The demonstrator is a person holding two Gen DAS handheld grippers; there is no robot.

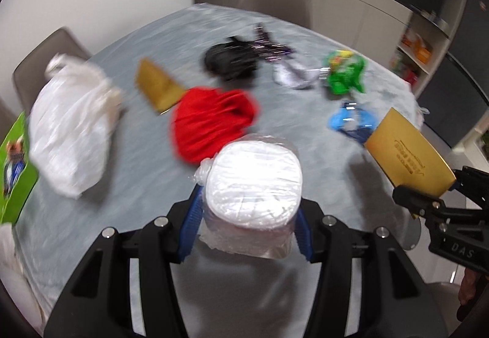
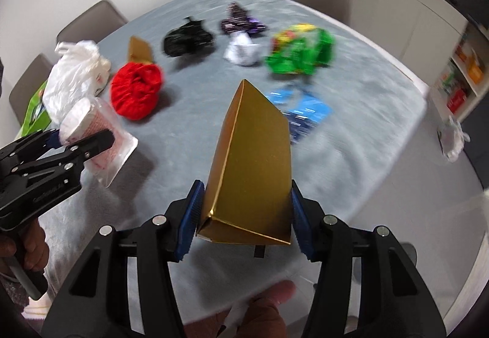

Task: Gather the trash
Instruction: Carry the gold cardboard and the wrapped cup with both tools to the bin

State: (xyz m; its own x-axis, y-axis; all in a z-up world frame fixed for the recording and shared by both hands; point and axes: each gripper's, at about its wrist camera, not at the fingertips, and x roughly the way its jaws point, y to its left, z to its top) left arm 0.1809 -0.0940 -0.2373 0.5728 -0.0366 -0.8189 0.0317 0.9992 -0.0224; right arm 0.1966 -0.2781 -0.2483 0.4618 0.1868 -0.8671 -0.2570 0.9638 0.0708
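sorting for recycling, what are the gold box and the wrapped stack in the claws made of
Gold box: likely card with a metallic gold finish; sharp folded creases.
Wrapped stack: clear glossy plastic film, crinkled, over white discs, perhaps paper or foam.

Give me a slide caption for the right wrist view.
Right claw grips a gold box above the littered table; left claw holds a wrapped cup stack.

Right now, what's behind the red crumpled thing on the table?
A gold box stands just behind the red crumpled thing, touching it in both views. The box's lower end is hidden by it.
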